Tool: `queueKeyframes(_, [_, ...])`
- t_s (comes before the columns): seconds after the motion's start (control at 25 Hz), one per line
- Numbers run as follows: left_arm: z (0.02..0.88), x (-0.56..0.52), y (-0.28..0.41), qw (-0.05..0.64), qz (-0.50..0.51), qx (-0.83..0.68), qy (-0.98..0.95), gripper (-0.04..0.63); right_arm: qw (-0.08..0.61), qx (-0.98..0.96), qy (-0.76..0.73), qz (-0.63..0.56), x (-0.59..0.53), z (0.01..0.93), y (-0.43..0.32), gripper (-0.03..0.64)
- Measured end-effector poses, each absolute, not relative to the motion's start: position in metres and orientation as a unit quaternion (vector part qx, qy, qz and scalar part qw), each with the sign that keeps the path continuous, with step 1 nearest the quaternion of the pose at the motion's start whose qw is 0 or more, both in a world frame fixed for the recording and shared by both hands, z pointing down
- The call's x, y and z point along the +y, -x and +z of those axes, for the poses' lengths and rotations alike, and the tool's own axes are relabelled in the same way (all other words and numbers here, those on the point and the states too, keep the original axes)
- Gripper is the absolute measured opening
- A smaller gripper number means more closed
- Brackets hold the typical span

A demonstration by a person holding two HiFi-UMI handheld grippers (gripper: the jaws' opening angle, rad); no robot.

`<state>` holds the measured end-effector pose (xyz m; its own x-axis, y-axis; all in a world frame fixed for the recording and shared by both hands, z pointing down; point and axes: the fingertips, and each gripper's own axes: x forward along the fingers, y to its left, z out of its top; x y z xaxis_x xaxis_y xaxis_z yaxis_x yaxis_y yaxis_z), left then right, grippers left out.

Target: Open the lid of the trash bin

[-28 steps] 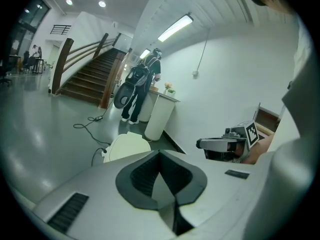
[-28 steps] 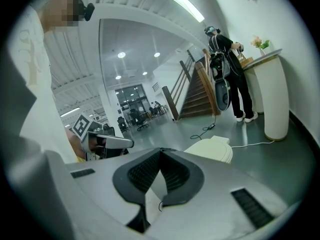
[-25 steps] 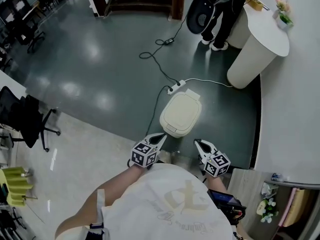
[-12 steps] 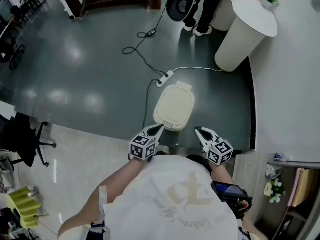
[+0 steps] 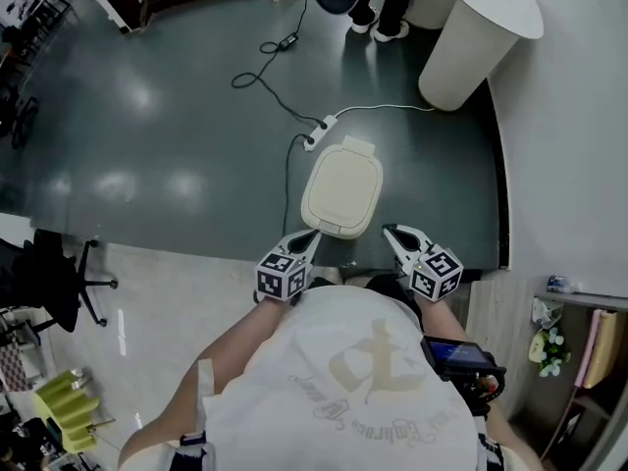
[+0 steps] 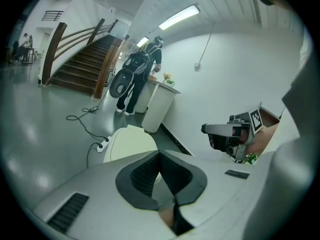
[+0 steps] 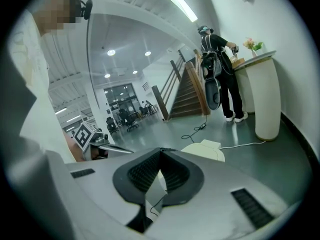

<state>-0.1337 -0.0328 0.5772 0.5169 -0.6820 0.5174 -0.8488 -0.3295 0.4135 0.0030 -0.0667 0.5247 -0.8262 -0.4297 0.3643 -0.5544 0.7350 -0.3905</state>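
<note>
The trash bin (image 5: 341,186) is cream, with its lid down flat, and stands on the dark floor just ahead of me. My left gripper (image 5: 306,236) hovers at the bin's near left corner, jaws together and empty. My right gripper (image 5: 391,233) hangs just right of the bin's near edge, also shut and empty. In the left gripper view the bin (image 6: 131,142) lies beyond the closed left gripper (image 6: 160,154), and the right gripper (image 6: 222,130) shows at the side. The right gripper view has the bin (image 7: 206,149) past the closed right gripper (image 7: 161,150).
A white power strip (image 5: 321,132) with cables lies on the floor just behind the bin. A tall white round counter (image 5: 473,39) stands at the back right, with a person (image 5: 378,3) beside it. A black office chair (image 5: 61,275) is at the left. Stairs (image 6: 75,69) rise far behind.
My view has advanced, so the bin sits nearer and more central between the two grippers. Both grippers stay shut and close to my body. The lid has not moved.
</note>
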Motion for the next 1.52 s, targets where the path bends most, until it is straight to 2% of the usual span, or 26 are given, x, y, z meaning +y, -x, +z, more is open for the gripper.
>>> queueKeyframes(1.52, [0.691, -0.049, 0.108, 0.376, 0.27, -0.454, -0.761, 0.006, 0.146, -0.913, -0.233, 0.302, -0.079, 0.582, -0.003, 0.006])
